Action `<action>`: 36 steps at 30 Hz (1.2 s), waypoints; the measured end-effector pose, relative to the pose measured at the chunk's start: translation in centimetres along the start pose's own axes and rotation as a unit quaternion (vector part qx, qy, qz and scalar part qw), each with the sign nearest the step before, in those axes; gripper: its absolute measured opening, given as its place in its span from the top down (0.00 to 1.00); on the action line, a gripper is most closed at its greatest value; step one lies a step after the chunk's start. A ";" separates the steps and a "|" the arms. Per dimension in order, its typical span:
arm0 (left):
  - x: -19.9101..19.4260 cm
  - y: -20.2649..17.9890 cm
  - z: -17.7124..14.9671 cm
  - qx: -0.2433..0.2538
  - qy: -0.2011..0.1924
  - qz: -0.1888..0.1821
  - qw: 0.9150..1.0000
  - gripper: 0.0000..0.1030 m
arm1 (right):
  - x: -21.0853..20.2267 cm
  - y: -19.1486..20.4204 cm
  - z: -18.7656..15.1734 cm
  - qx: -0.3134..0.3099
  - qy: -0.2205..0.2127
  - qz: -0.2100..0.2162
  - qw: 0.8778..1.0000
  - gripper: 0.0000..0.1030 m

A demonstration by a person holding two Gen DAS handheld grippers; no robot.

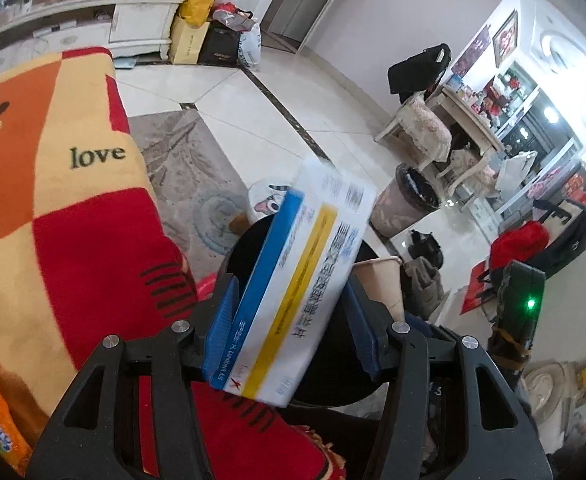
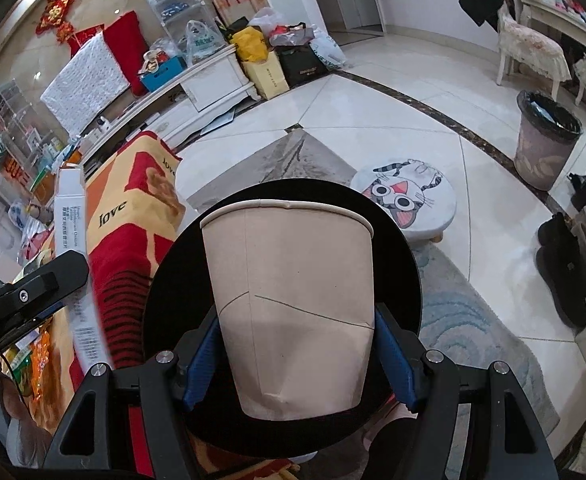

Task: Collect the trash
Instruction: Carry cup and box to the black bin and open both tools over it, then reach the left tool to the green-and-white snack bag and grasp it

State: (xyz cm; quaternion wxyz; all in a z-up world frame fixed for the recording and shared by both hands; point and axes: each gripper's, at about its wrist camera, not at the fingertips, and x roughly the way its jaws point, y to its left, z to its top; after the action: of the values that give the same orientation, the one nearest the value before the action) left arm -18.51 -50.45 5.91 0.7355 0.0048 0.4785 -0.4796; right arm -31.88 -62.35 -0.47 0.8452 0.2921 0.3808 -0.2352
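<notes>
My left gripper (image 1: pixel 289 312) is shut on a white medicine box (image 1: pixel 305 280) with blue and yellow stripes, held over a round black bin (image 1: pixel 333 360). My right gripper (image 2: pixel 297 352) is shut on a beige paper cup (image 2: pixel 293 300), held above the same black bin (image 2: pixel 173 280). The box also shows in the right wrist view (image 2: pixel 71 216), with the left gripper's black body at the left edge. The cup's rim peeks out in the left wrist view (image 1: pixel 377 272).
A red and orange "love" blanket (image 1: pixel 65 200) lies to the left. A cat-face stool (image 2: pixel 407 200) stands beyond the bin on a grey rug. A second lined waste basket (image 2: pixel 545 140) stands farther off near a chair and desk. Shoes (image 2: pixel 573 264) lie at the right.
</notes>
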 end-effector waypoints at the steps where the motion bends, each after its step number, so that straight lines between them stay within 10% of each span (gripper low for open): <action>1: -0.1 0.0 0.0 -0.006 0.001 -0.006 1.000 0.41 | 0.1 0.0 0.0 0.001 0.001 0.000 1.000 0.32; 36: -9.9 4.2 -4.0 -0.006 -0.063 0.152 0.986 0.38 | -3.0 7.7 -1.5 -0.069 -0.008 0.028 0.997 0.25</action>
State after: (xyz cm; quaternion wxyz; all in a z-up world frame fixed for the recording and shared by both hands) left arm -19.15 -39.36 8.89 0.8287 0.0426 0.4278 -0.3585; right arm -29.68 -55.24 3.47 0.8729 0.2415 0.3806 -0.1867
